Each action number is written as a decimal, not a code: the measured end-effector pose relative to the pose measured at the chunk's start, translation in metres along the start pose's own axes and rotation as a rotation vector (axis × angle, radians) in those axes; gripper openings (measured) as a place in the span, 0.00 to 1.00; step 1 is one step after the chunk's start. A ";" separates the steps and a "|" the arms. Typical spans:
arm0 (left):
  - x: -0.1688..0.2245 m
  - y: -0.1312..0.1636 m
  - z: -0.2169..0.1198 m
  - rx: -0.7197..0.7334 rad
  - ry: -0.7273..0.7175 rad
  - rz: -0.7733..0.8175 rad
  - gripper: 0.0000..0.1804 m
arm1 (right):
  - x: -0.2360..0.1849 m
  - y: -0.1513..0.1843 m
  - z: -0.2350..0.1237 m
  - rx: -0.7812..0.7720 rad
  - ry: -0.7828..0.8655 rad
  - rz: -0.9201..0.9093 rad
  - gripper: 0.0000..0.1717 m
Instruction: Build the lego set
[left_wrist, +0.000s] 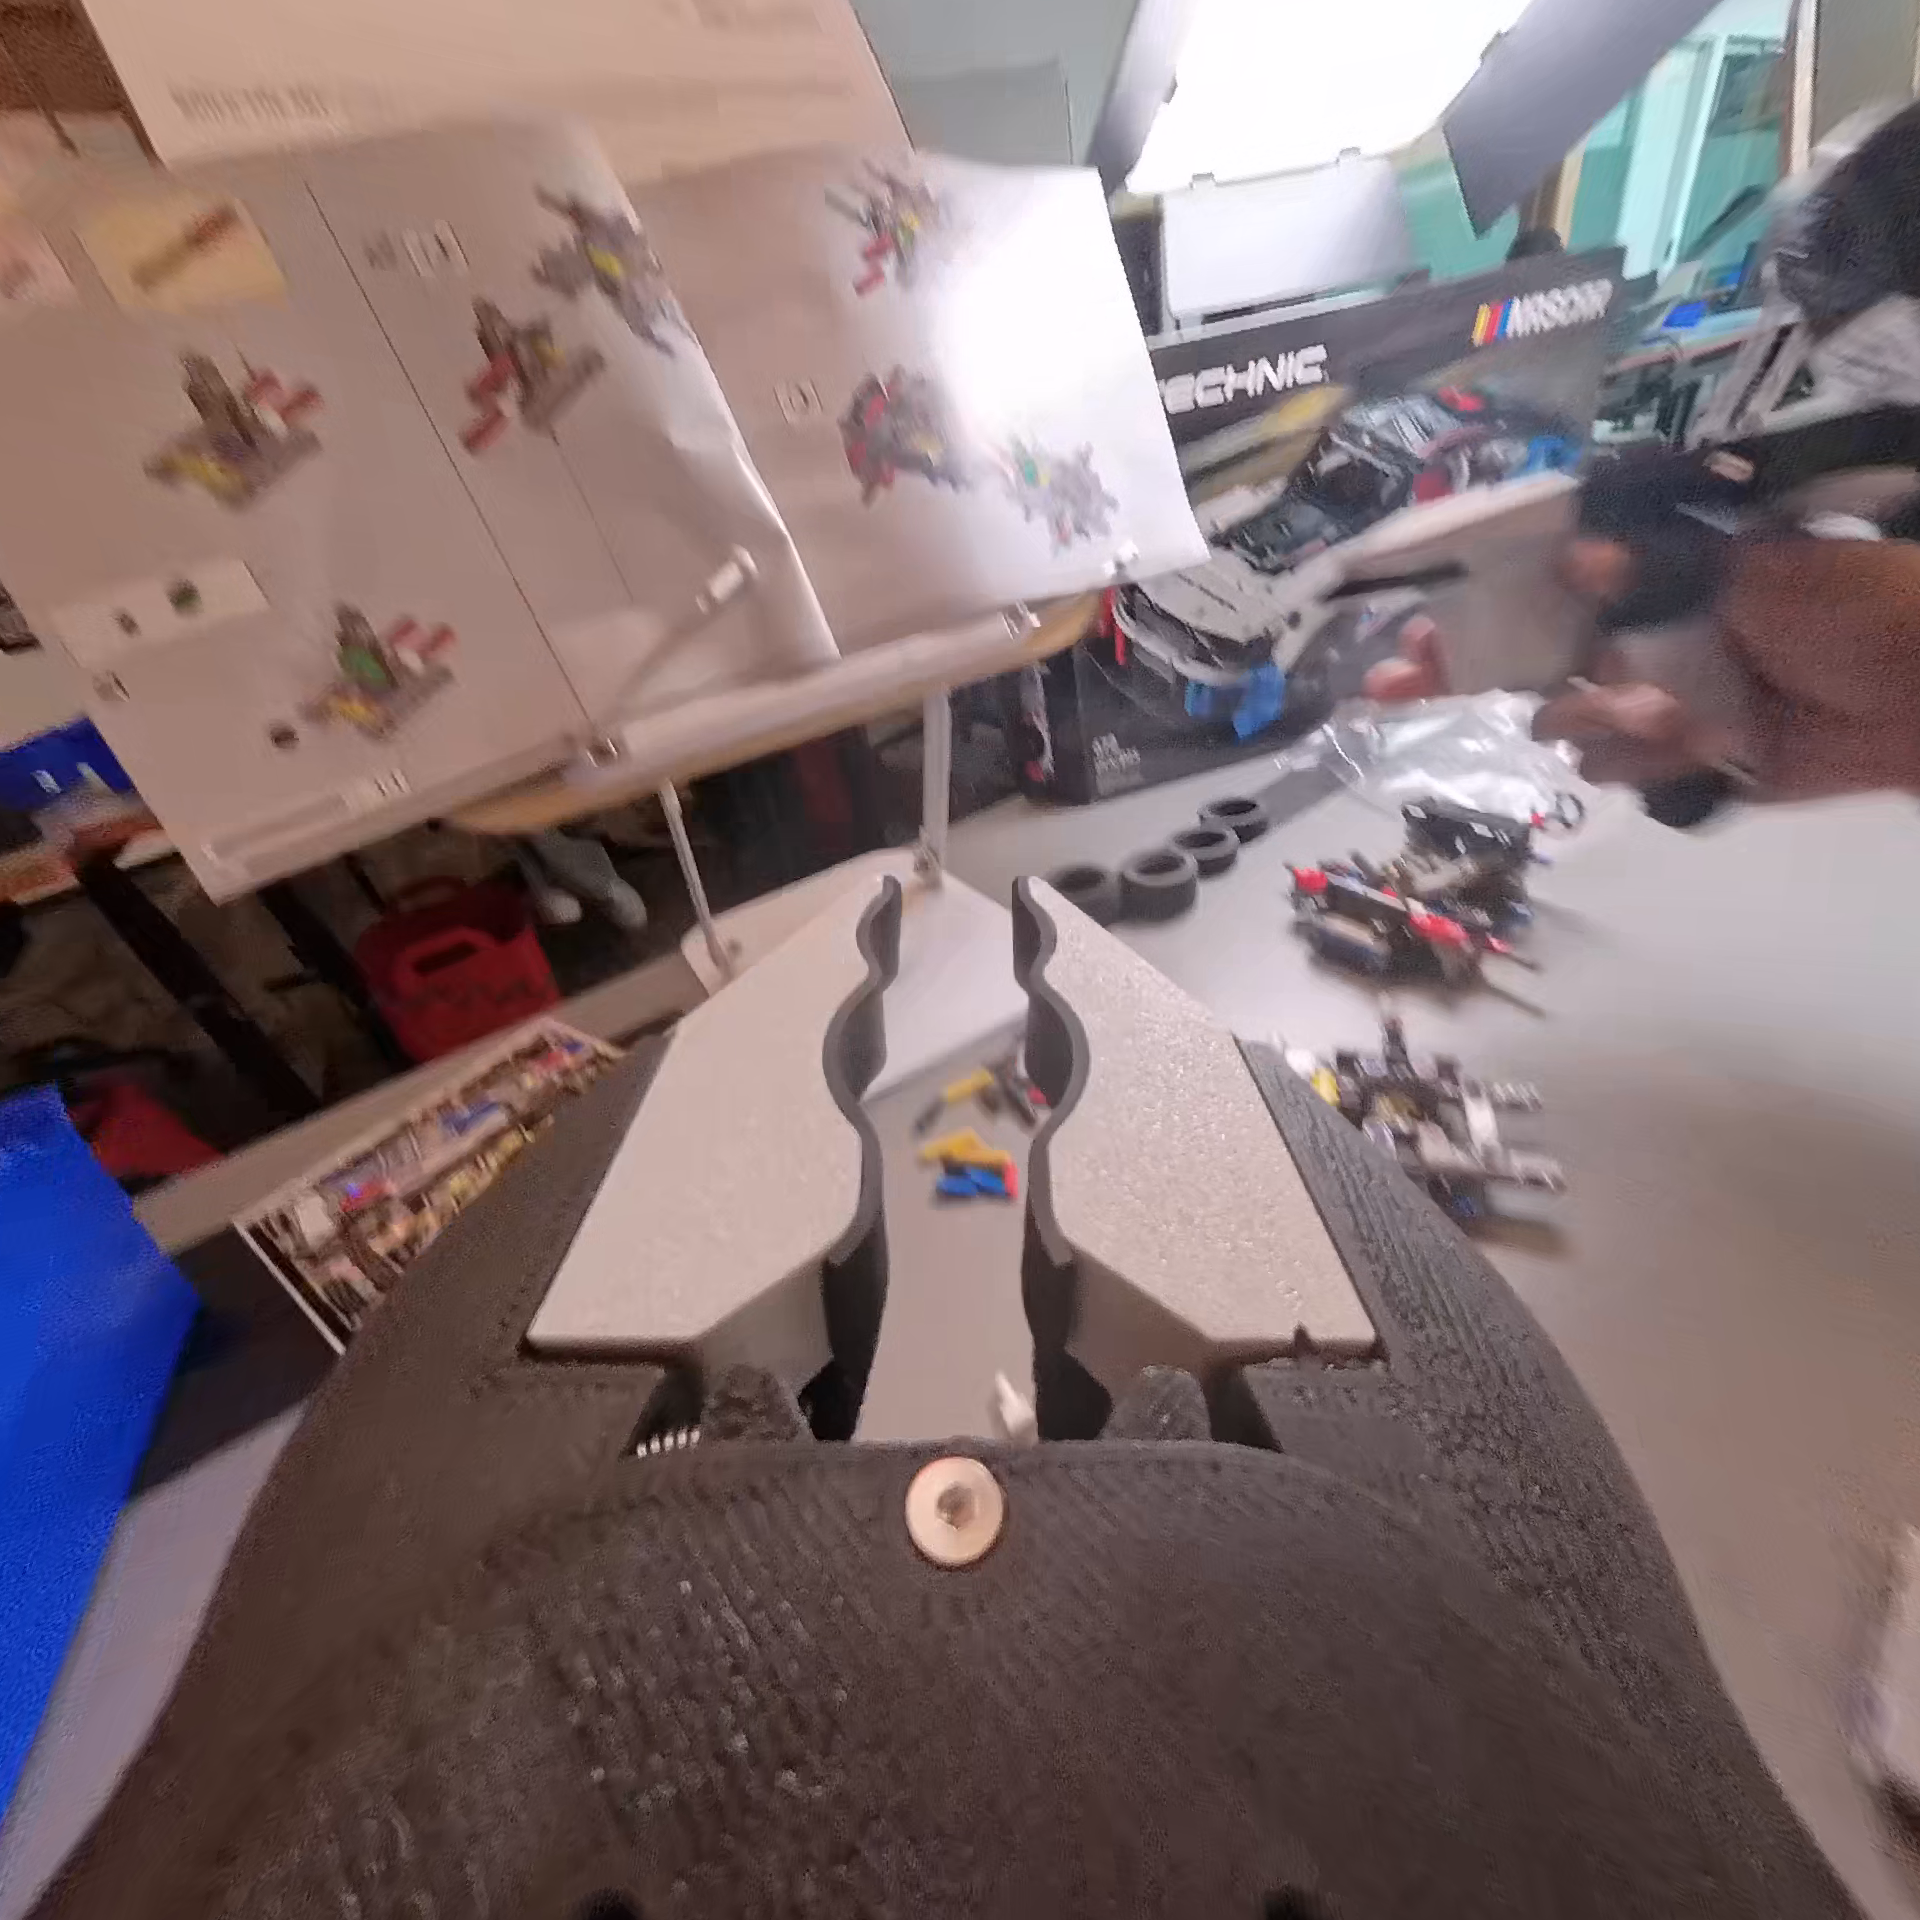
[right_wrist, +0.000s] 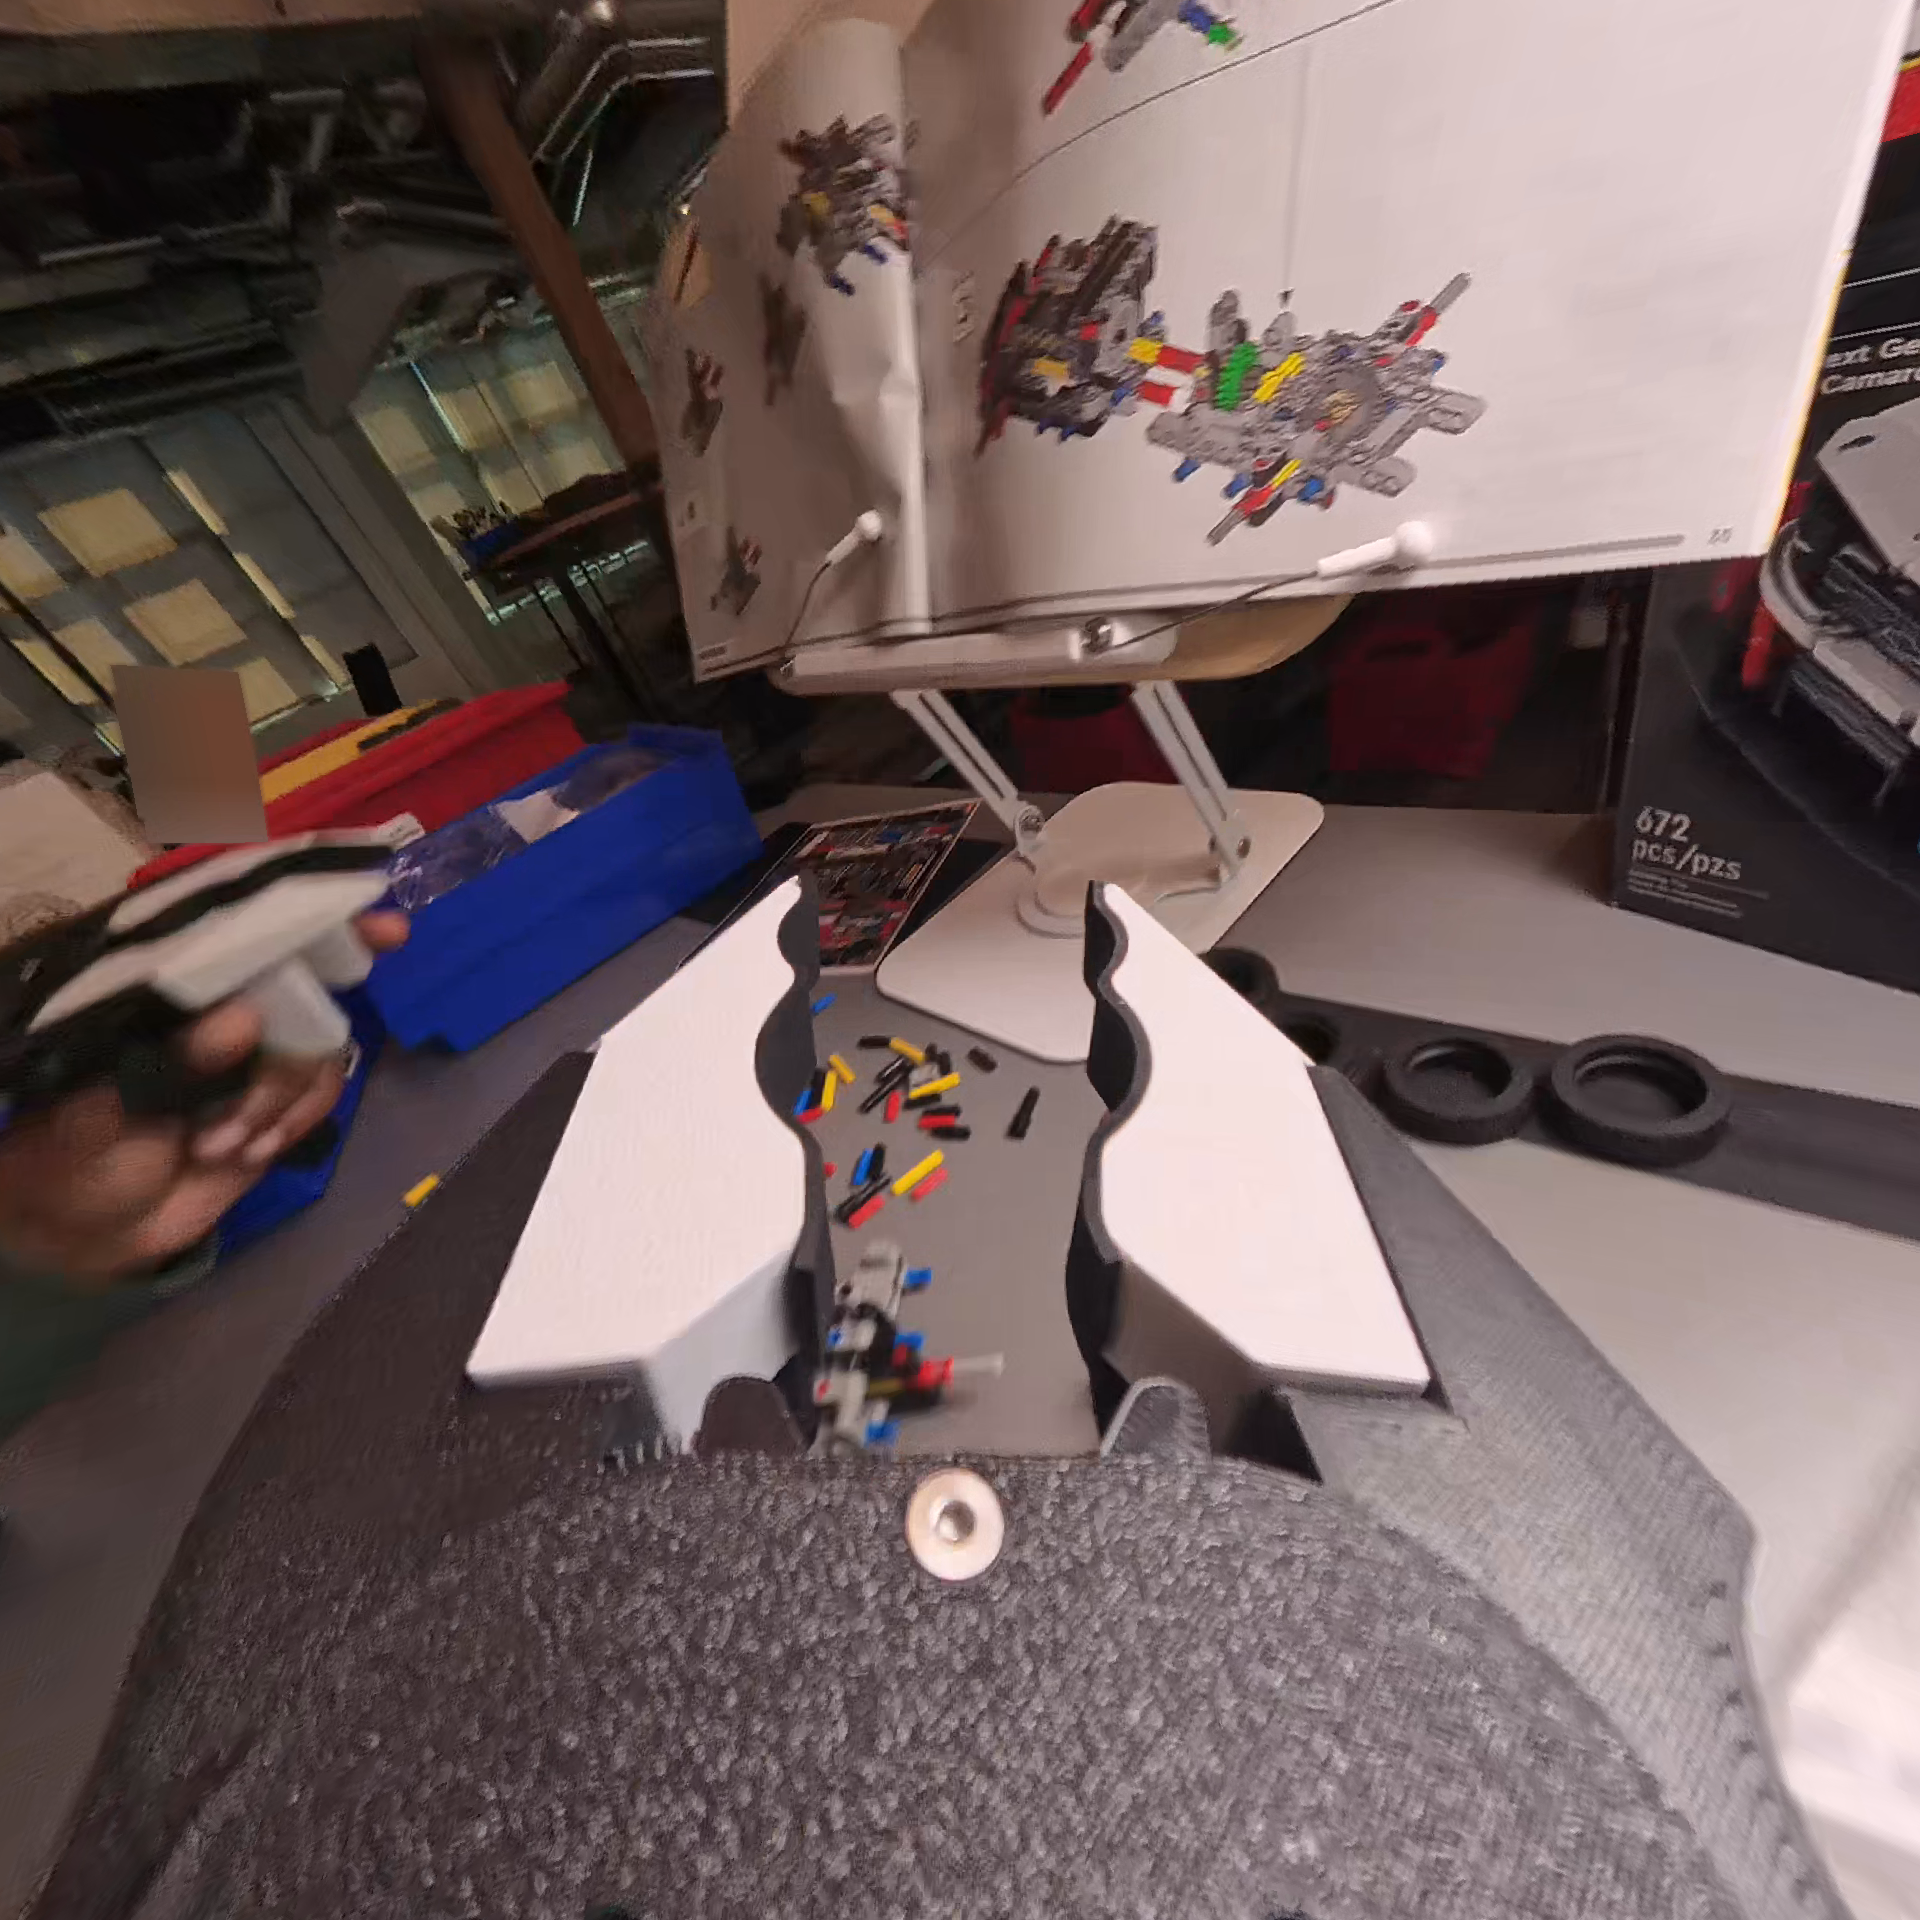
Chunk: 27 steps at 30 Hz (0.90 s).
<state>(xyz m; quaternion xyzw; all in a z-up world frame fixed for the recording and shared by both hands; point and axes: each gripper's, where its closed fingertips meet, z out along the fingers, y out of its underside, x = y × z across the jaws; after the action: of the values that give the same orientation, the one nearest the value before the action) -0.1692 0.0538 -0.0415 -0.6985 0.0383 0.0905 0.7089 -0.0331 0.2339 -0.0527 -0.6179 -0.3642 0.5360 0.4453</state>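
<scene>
My left gripper (left_wrist: 956, 894) is open with a narrow gap and nothing between its pads. It hovers above a few loose coloured pins (left_wrist: 971, 1158) on the grey table. This view is blurred. My right gripper (right_wrist: 945, 894) is open wide above a scatter of small black, yellow, red and blue pins (right_wrist: 904, 1101). A small grey brick assembly (right_wrist: 868, 1340) shows, blurred, close to the base of its left finger, and the right pad stands clear of it. The left gripper, held in a hand (right_wrist: 208, 956), also shows at the left of the right wrist view.
An instruction booklet (right_wrist: 1299, 312) sits on a white stand (right_wrist: 1101, 914) ahead. Black tyres (right_wrist: 1538, 1091) line the right side, and a blue bin (right_wrist: 561, 862) stands on the left. Two partly built models (left_wrist: 1413, 904) (left_wrist: 1434, 1122), a plastic bag (left_wrist: 1455, 738) and a set box (right_wrist: 1766, 779) lie to the right. About 25 cm separates my left fingertips from my right.
</scene>
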 end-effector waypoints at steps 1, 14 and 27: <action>-0.009 -0.016 0.013 0.031 -0.010 0.003 0.10 | -0.018 0.007 -0.017 -0.011 -0.005 -0.029 0.28; -0.118 -0.096 0.144 0.103 -0.203 -0.011 0.06 | -0.088 0.061 -0.095 0.037 0.145 -0.409 0.25; -0.131 -0.077 0.188 0.021 -0.226 0.023 0.07 | -0.091 0.045 -0.091 0.121 0.160 -0.501 0.31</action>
<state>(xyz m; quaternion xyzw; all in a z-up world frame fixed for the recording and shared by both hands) -0.2971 0.2308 0.0622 -0.6758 -0.0332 0.1764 0.7149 0.0411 0.1192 -0.0618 -0.5211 -0.4367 0.3794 0.6275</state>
